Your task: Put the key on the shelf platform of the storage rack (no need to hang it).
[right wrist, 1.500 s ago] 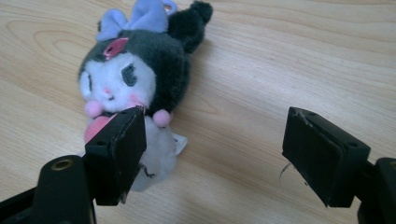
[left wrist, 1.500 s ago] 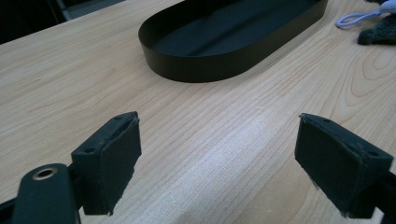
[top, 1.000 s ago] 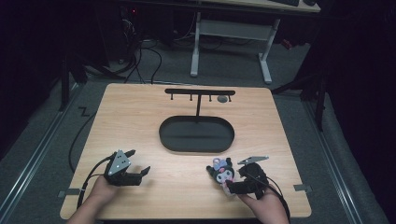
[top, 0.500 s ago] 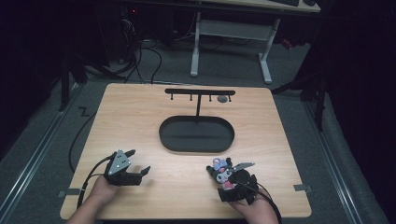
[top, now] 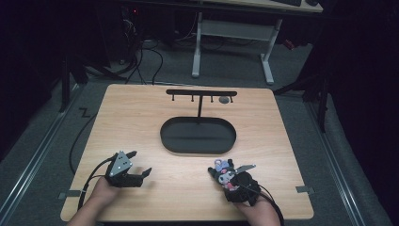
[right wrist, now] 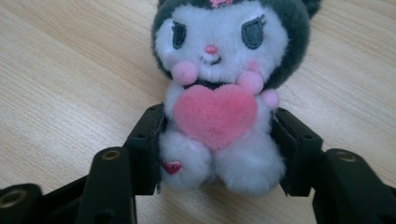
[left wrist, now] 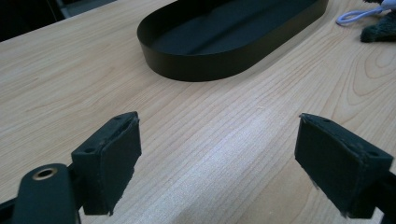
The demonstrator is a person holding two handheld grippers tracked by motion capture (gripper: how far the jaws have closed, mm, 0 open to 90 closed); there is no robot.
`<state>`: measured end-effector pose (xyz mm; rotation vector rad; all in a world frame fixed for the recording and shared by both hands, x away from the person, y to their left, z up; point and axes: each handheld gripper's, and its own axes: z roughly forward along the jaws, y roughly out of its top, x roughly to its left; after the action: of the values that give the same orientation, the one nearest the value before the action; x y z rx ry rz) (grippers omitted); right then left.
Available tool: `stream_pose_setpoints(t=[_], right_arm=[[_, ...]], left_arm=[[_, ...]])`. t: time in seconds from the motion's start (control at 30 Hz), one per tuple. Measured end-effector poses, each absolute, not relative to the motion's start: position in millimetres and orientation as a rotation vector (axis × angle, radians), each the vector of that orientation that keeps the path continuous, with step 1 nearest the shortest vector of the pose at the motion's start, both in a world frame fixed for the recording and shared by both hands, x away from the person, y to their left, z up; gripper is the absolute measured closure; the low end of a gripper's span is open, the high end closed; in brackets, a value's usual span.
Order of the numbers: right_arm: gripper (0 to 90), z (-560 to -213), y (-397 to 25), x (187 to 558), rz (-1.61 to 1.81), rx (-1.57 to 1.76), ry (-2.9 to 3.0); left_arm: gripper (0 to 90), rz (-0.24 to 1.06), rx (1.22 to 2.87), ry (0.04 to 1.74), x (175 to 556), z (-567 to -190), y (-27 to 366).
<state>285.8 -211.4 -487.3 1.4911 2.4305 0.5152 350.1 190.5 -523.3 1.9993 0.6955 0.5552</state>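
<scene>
Tongs on the right (right wrist: 217,135) are closed around a small plush toy (right wrist: 223,88), the two black jaws pressing the sides of its white body, just below the pink heart it clutches. The toy has a white face, a dark hood and a pink nose, and it faces the right gripper view's camera. In the high view the toy (top: 224,172) sits near the front right corner of the wooden desk (top: 141,113), with the right tongs (top: 231,181) at it and the person's hand behind.

The left tongs (left wrist: 219,163) stand wide open, holding nothing, their pads above bare wood. In the high view they (top: 139,165) rest near the front left of the desk.

A black oval tray (top: 197,135) lies at the desk's middle, well apart from both tongs, with a black T-shaped rack (top: 201,94) rising behind it.
</scene>
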Motion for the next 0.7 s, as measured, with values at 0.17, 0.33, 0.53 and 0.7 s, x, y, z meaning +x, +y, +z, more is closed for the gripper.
stream_pose_setpoints(t=[0.17,0.33,0.53,0.7], right_arm=[[47.7,-487.1,-216.4,286.0,0.539,1.508,2.412],[48.6,-484.0,-219.7,286.8,0.538,1.504,2.395],[48.8,-477.2,-224.0,286.6,0.589,1.516,2.358],[48.6,-472.6,-223.8,286.6,0.653,1.499,2.344]], left_arm=[[15.4,0.556,1.999,0.688,349.2,-523.3,190.4],[15.4,0.55,1.995,0.704,350.6,-523.3,190.8],[15.4,0.557,2.002,0.697,349.9,-523.4,190.1],[15.4,0.559,2.003,0.693,349.3,-523.5,189.7]])
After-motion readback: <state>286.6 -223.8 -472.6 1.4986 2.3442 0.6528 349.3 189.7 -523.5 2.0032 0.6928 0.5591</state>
